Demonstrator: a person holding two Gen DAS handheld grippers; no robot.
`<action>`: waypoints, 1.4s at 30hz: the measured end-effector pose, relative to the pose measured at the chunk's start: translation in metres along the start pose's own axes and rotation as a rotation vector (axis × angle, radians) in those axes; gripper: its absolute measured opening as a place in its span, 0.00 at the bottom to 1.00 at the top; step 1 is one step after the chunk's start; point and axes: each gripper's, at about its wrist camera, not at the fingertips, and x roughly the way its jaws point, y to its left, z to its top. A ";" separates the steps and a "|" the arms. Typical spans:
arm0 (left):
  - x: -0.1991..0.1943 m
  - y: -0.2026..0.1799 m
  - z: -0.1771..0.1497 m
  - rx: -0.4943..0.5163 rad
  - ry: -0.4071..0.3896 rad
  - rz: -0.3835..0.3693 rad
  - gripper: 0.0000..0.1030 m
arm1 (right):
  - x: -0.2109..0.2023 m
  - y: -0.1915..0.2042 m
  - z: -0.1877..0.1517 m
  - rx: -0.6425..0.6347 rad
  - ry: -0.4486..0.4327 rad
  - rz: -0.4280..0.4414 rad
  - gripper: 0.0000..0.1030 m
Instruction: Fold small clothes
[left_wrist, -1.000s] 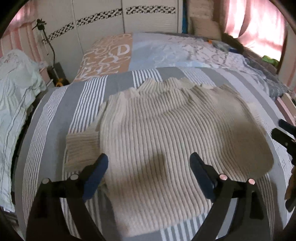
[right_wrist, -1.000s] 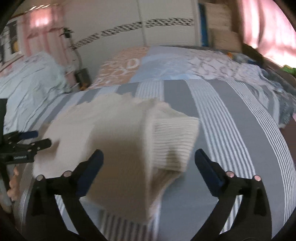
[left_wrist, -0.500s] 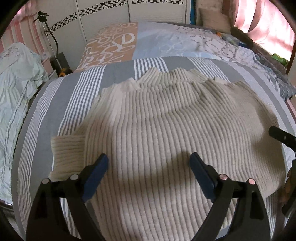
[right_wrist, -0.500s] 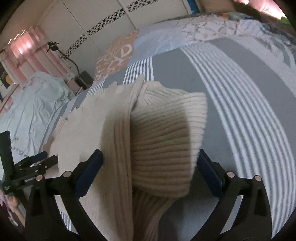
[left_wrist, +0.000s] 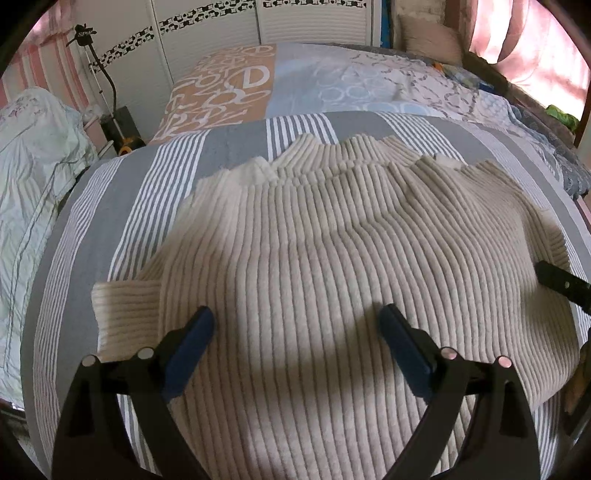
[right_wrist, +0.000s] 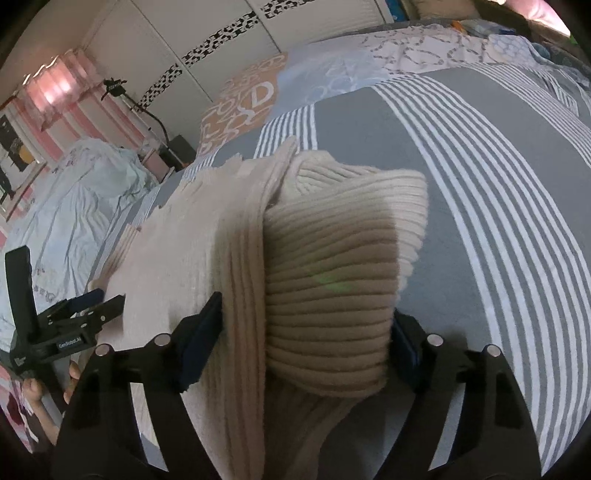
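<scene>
The cream ribbed sweater lies flat on the striped bedspread. Between our right gripper jaws, spread wide, bulges its folded sleeve cuff, presumably to fold it inward. Our left gripper, released, hovers over the body. No containers show.

A grey-and-white striped bed carries a cream ribbed sweater, spread flat.
</scene>
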 end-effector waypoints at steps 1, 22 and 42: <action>0.000 0.000 0.000 0.003 0.000 0.001 0.89 | 0.000 -0.001 0.001 0.007 0.001 0.010 0.77; 0.013 -0.018 0.001 0.026 -0.016 0.098 0.94 | -0.024 0.095 0.003 -0.285 -0.115 -0.143 0.40; -0.057 0.155 -0.019 -0.026 -0.120 0.144 0.94 | 0.007 0.255 0.007 -0.490 -0.106 -0.321 0.39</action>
